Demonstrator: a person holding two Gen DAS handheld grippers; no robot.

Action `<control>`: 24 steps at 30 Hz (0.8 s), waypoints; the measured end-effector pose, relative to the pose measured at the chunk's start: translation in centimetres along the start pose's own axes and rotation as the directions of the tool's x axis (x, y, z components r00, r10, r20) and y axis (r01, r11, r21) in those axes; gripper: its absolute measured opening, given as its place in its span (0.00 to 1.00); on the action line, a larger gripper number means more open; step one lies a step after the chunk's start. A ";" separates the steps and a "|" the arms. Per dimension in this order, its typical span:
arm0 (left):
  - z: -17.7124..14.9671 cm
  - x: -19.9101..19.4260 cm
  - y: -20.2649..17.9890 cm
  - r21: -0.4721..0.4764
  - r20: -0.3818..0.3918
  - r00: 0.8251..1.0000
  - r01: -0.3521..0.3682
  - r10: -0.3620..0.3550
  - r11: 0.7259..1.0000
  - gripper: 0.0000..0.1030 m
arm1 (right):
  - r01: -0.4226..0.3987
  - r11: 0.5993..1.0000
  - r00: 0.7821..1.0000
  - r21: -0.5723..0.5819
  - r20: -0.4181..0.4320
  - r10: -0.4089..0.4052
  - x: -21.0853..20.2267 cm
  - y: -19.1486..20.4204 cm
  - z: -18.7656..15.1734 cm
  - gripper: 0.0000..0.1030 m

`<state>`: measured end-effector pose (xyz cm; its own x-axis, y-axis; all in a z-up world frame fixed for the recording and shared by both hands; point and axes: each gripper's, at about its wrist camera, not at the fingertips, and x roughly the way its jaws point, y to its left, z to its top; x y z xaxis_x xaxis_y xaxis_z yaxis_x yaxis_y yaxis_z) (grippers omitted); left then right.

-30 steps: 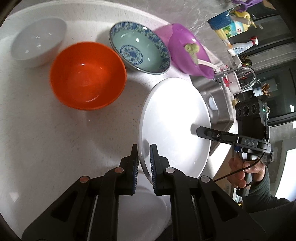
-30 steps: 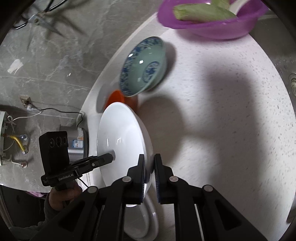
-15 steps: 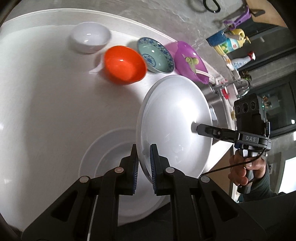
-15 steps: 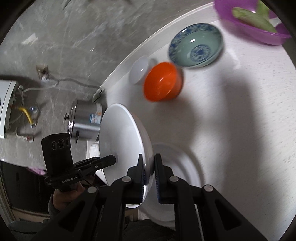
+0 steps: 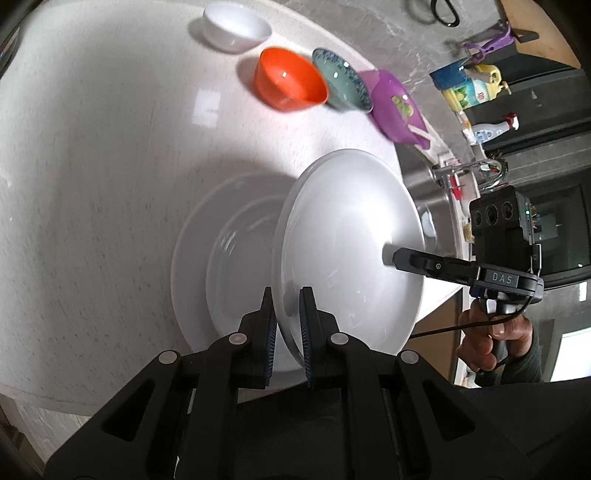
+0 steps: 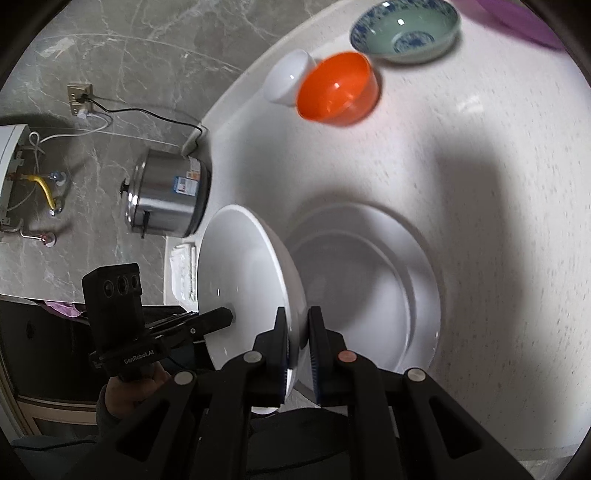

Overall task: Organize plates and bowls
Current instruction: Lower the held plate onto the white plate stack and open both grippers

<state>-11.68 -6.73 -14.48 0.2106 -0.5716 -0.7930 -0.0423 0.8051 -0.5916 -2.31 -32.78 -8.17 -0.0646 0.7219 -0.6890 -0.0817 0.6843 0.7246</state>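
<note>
I hold a white deep plate (image 5: 347, 236) in the air between both grippers, tilted on edge. My left gripper (image 5: 287, 295) is shut on its near rim. My right gripper (image 6: 297, 314) is shut on the opposite rim, and its fingertip shows across the plate in the left wrist view. The held plate (image 6: 240, 273) hangs just above a stack of white plates (image 5: 229, 258) on the counter, partly hiding it. Farther back stand a white bowl (image 5: 236, 26), an orange bowl (image 5: 291, 85) and a blue-patterned bowl (image 5: 341, 86).
A purple basin (image 5: 395, 107) with food scraps sits beside the sink and faucet (image 5: 480, 170). A steel pot (image 6: 166, 195) stands at the counter's left end with a folded cloth near it. Bottles line the back right. A hand grips each gripper's handle.
Both grippers have carried the plate away from the bowls toward the counter's near edge. It now hangs over the plate stack, which has come into full view.
</note>
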 end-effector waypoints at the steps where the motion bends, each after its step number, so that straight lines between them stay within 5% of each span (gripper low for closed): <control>1: -0.3 0.3 0.2 -0.004 -0.003 1.000 -0.003 0.003 1.000 0.10 | 0.004 1.000 1.000 0.005 -0.004 -0.004 0.3 -0.3 -0.2 0.12; 24: -2.5 7.1 1.0 0.022 -0.005 0.980 -0.200 0.200 0.980 0.10 | 0.253 0.960 0.964 -0.117 -0.055 -0.261 5.8 -2.9 -1.7 0.11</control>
<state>-12.70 -10.39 -21.11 0.1935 -0.3996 -0.8960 -0.0618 0.9065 -0.4176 -4.18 -30.75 -14.30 -0.0958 0.5114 -0.8540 -0.2115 0.8279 0.5195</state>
